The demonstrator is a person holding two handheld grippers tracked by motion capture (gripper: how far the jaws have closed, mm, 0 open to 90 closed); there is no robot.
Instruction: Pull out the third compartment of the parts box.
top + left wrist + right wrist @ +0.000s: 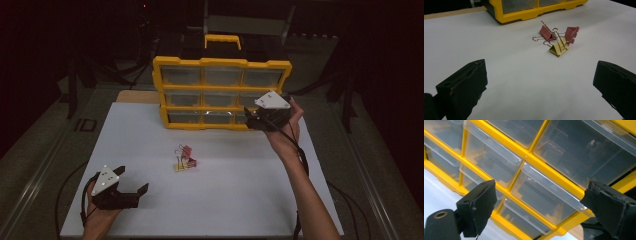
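Note:
A yellow drawer cabinet (222, 63) with clear drawers stands upright at the back of the white board (225, 200). My right gripper (252, 117) is open at the cabinet's lower right. In the right gripper view its jaws stand wide on either side of one clear drawer (544, 195) without gripping it. Two red binder clips (546, 33) (572, 32) and a yellow one (557, 48) lie bunched at the board's middle (185, 157). My left gripper (134, 179) rests open at the near left, facing the clips from well short of them, with nothing between its jaws.
The cabinet has a yellow carry handle (222, 40) on top. Dark floor and stand legs surround the board. Cables trail from both grippers off the near edge.

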